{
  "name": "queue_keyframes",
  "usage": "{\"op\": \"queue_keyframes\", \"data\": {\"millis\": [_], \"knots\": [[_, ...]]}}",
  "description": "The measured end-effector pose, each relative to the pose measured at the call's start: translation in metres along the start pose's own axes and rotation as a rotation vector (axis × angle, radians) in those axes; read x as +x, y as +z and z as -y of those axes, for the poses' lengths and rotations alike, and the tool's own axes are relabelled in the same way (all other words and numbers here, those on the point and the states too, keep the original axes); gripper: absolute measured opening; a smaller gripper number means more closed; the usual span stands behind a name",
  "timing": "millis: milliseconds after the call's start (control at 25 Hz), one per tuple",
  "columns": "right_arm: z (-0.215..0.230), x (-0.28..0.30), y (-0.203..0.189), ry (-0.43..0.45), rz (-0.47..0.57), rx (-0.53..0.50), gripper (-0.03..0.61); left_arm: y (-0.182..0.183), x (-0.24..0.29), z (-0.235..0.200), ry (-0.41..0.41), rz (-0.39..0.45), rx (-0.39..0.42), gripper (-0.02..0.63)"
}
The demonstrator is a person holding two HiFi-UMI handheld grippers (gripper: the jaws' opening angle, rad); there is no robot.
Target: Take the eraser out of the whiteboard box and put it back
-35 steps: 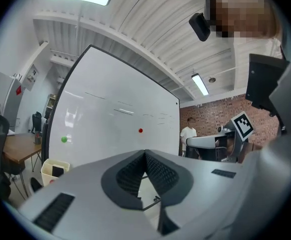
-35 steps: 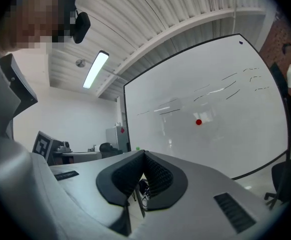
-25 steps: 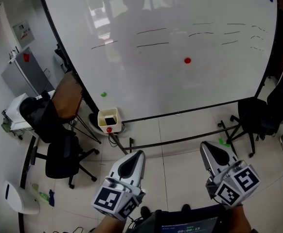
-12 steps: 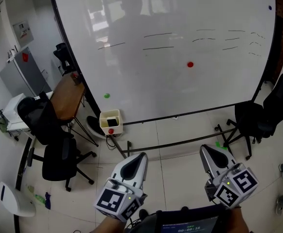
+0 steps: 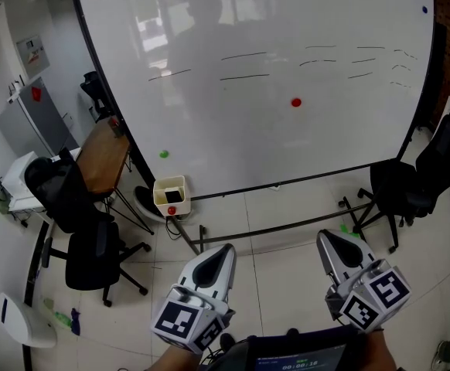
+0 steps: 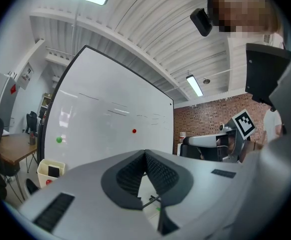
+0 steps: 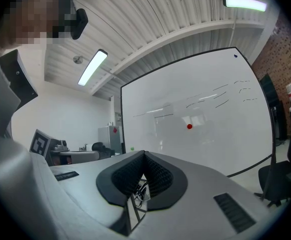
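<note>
A large whiteboard (image 5: 264, 76) stands ahead on a wheeled frame. A small cream box (image 5: 169, 194) hangs at its lower left corner, with a dark eraser (image 5: 173, 196) standing inside and a red magnet (image 5: 171, 210) on its front. The same box (image 6: 49, 171) shows at the left of the left gripper view. Both grippers are held low and well short of the board. My left gripper (image 5: 224, 249) is shut and empty, jaw tips meeting (image 6: 144, 153). The right gripper (image 5: 322, 236) is shut too, nothing between its pads (image 7: 144, 154).
A wooden desk (image 5: 101, 155) and two black office chairs (image 5: 93, 253) stand left of the board. Another black chair (image 5: 403, 188) sits at the right. A red magnet (image 5: 296, 102) and a green one (image 5: 164, 154) stick to the board. Tiled floor lies between me and the board.
The view swayed slightly, so the board and box shifted a little in the picture. Both grippers stay shut in the same places.
</note>
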State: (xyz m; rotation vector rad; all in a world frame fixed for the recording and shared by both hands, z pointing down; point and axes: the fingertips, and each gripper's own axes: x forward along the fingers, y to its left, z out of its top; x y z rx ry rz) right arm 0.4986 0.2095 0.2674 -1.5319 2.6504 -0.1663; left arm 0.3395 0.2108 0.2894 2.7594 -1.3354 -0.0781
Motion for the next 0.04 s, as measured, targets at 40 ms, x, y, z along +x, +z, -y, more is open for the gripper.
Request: {"op": "queue_keyframes", "data": {"millis": [40], "knots": [[0.0038,0.0006,0.0006,0.001,0.000,0.000,0.025,0.0003,0.0036,0.0012,0.001,0.002,0.000,0.008]]}}
